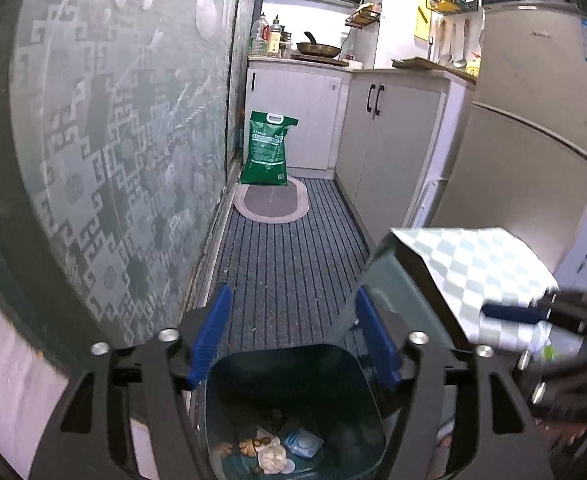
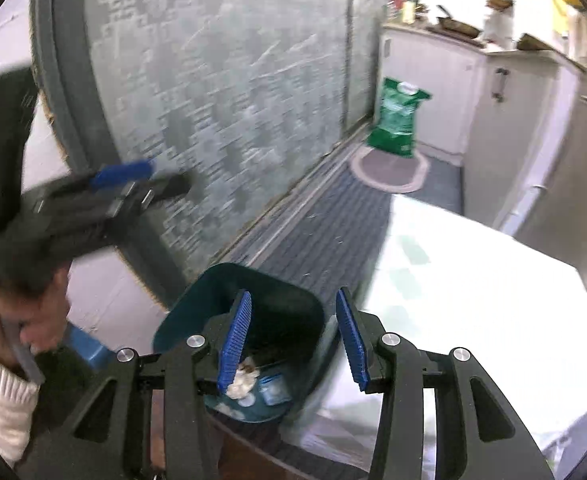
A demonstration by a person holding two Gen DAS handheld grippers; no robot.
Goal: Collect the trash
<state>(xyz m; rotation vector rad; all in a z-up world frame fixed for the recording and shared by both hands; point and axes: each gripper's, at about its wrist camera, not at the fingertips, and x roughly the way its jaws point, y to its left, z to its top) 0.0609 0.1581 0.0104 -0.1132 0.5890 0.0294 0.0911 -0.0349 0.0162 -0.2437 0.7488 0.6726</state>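
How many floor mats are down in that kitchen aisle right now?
2. A long dark striped runner covers the aisle beside the trash bin, and a small oval mat lies at its far end, under the green bag. Others may be hidden.

Your trash bin [image 1: 293,400] is a dark teal plastic tub with rounded corners, standing upright and open on the striped floor mat beside the patterned glass door. At its bottom you have crumpled white tissue [image 1: 271,458], a small blue-and-white wrapper [image 1: 303,442] and brownish food scraps [image 1: 249,446], lying loose together; the rest of the bin's inside is bare.
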